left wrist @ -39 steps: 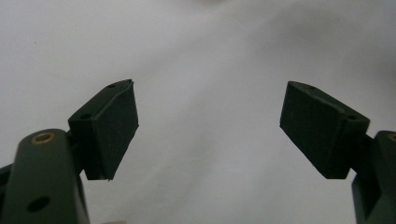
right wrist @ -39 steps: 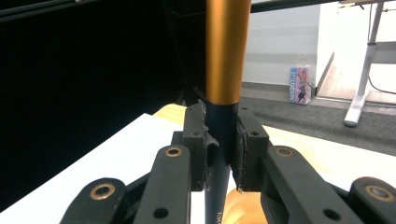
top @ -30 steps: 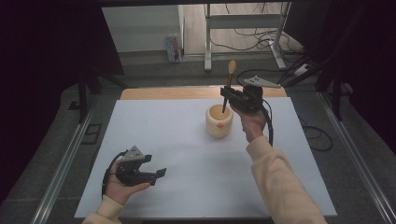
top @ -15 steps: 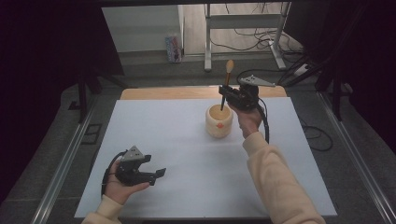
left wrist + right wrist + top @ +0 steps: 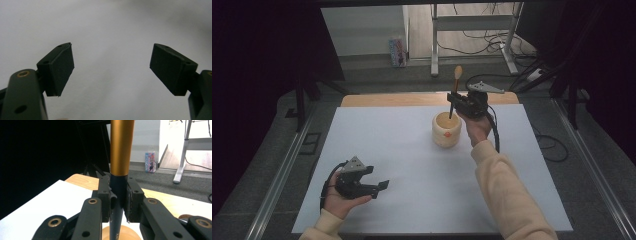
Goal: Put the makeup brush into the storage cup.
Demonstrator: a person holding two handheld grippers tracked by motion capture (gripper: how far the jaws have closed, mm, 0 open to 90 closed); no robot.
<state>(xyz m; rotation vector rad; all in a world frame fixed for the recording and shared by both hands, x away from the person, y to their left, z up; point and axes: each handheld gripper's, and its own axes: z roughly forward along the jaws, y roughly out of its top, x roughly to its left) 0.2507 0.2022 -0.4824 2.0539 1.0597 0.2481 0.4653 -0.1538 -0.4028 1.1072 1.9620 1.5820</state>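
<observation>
As the right tool (image 5: 453, 101), pinching the gold-and-black brush (image 5: 455, 90) upright, sinks lower than a second ago, the handle's tip enters the cream cup (image 5: 446, 130) at the desk's (image 5: 377, 135) one o'clock, the stowing nearly done, while the left tool (image 5: 379, 185) rests spread at seven o'clock.

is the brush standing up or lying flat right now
Standing up. The right gripper is shut on the brush, which stands nearly upright with its lower end down at the cup.

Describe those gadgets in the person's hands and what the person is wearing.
Each hand-held gripper, left and right, is black with two jaws on brass-pinned links, a grey three-cornered plate on top and a trailing black cable. Both sleeves are cream.
</observation>
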